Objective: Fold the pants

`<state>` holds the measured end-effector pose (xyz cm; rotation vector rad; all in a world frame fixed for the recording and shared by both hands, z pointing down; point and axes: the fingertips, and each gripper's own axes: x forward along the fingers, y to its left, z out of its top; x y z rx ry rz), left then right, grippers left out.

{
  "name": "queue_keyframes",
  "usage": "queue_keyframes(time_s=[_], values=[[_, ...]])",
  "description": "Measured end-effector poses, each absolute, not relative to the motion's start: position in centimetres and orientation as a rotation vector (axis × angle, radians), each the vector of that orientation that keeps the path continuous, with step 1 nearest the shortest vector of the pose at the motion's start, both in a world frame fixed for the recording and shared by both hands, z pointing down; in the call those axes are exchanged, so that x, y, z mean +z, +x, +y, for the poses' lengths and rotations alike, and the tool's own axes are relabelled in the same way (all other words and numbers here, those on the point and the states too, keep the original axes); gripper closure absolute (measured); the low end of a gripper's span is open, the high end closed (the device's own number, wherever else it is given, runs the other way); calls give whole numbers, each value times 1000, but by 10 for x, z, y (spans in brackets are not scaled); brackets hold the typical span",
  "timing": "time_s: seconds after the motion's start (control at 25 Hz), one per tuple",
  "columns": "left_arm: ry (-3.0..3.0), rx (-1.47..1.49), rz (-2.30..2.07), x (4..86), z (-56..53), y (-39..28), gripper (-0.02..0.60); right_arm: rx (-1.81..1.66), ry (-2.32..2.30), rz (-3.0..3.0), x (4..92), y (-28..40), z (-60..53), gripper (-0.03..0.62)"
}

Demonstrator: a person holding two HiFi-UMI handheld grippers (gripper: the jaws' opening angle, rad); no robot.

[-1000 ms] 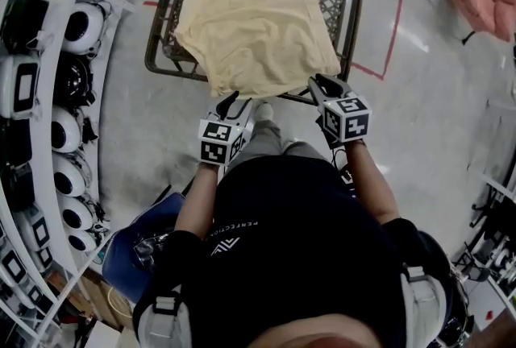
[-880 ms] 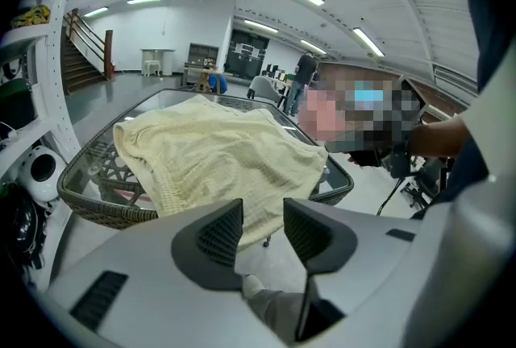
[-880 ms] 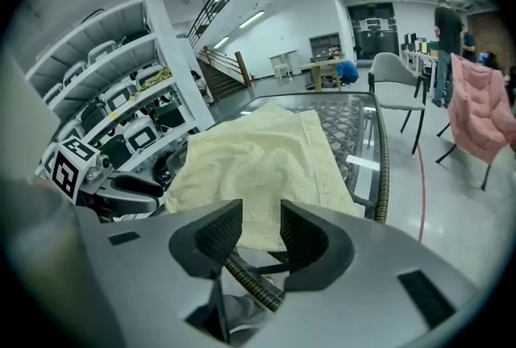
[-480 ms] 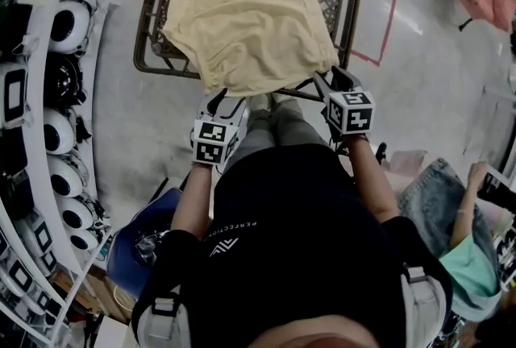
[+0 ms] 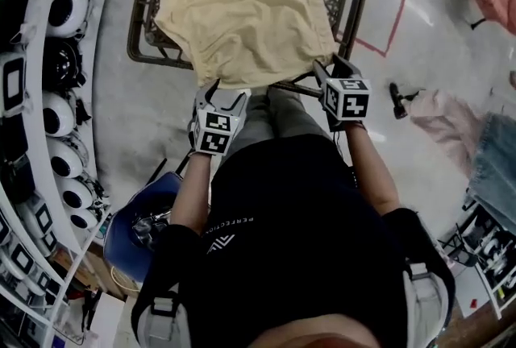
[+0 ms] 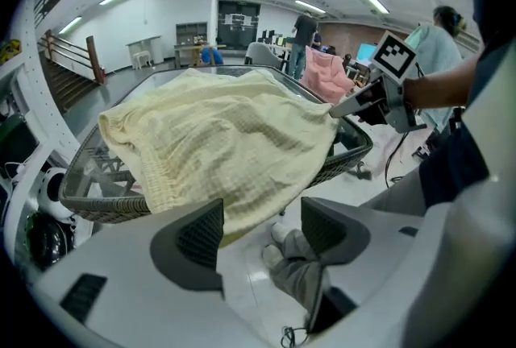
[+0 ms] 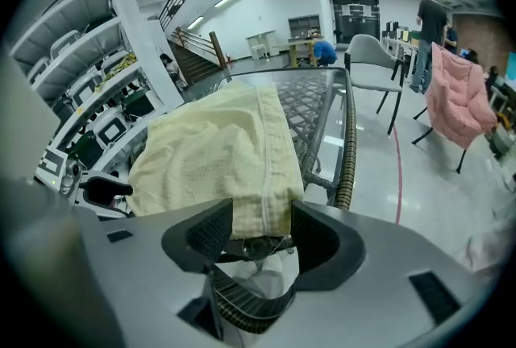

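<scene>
Table first: the dark wicker-rimmed lattice table (image 5: 161, 63) carries the pale yellow waffle-knit pants (image 5: 242, 8), their long axis, as I read it, running away from me and one end drooping over the near edge. Both tools wait at that edge. My left gripper (image 5: 226, 94) has just been opening, with the hanging hem loose between its wide jaws. My right gripper (image 5: 332, 68) has been opening too. The seamed corner lies between its parted pads, unclamped, so right looks nearer a regrasp.
</scene>
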<state>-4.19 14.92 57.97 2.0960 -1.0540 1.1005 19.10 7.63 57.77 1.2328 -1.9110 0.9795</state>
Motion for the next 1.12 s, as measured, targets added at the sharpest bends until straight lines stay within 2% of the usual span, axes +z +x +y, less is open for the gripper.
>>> queue_keyframes(time_s=[0.2,0.28,0.48,0.88,1.12], values=[[2076,1156,-1003,587,147,-29,282,979,1201,-1897,585,194,76,385],[2065,1167,-1009,589,145,-29,285,979,1203,-1894,585,197,75,407],[2048,1195,-1051,592,142,-39,363,961,1204,-1867,585,204,73,478],[1998,1179,-1134,593,132,-53,542,925,1165,-1877,585,193,70,539],[2033,1105,-1175,575,123,-51,558,898,1182,-1931,572,193,60,546]])
